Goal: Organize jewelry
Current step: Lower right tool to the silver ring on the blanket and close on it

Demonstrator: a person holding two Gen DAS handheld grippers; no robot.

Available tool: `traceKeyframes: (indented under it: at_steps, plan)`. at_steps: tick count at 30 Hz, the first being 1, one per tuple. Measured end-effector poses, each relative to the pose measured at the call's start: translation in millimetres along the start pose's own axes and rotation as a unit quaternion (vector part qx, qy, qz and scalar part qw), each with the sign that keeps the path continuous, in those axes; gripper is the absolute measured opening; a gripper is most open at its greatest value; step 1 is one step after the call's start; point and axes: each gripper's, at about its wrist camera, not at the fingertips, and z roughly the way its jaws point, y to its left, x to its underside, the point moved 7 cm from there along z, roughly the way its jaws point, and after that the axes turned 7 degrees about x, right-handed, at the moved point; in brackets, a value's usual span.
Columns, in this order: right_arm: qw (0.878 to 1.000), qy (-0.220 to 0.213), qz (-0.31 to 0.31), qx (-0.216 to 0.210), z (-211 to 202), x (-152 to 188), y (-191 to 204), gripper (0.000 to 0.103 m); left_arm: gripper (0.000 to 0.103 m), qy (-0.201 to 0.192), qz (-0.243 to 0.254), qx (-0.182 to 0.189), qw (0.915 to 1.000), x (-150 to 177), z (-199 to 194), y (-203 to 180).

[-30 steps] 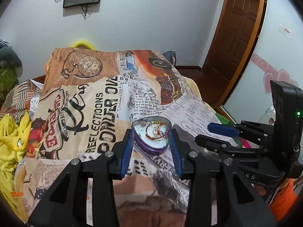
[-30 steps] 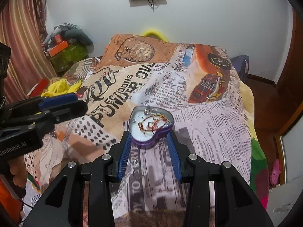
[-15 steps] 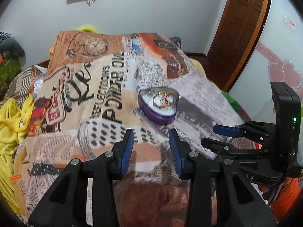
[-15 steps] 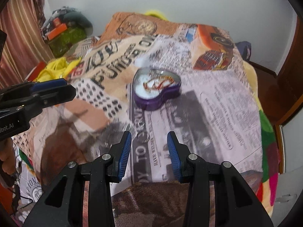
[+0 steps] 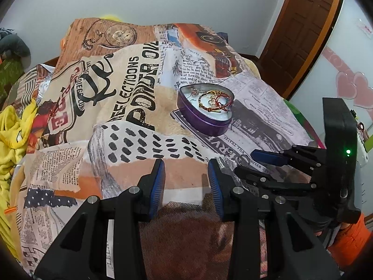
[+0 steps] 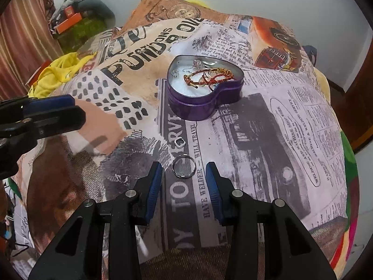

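Observation:
A purple heart-shaped tin (image 6: 205, 107) sits open on the printed bedspread; it also shows in the left wrist view (image 5: 202, 119). Inside lie a red and gold bracelet (image 6: 208, 77) and small silver pieces (image 6: 197, 64). Two silver rings lie on the cloth in front of the tin: a large ring (image 6: 184, 165) and a small ring (image 6: 179, 142). My right gripper (image 6: 184, 177) is open and empty, its tips on either side of the large ring. My left gripper (image 5: 186, 177) is open and empty, over bare cloth left of the rings.
The bedspread (image 6: 291, 116) covers a bed whose right edge drops toward a wooden door (image 5: 300, 25). Yellow clothing (image 5: 11, 130) lies at the left edge. A clutter pile (image 6: 79, 21) stands by the curtain at far left.
Both grippers have pulled back from the tin and lowered toward the cloth. The tin now sits farther ahead, and the two rings have come into the right wrist view.

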Motion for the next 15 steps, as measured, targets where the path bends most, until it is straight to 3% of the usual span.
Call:
traceKeyframes:
  at_steps: [2,9,15]
  plan:
    - [1.0,-0.002,-0.004,0.002,1,0,0,0.02,0.037,0.003,-0.002,0.002,1.0,0,3,0]
    - [1.0,-0.012,0.002,-0.002,-6,-2,-6,0.02,0.037,0.015,0.009,0.013,0.9998,-3,18,-13]
    - [0.999,-0.032,0.038,0.011,-19,-6,-37,0.02,0.037,0.035,0.027,0.024,0.9987,-3,39,-32]
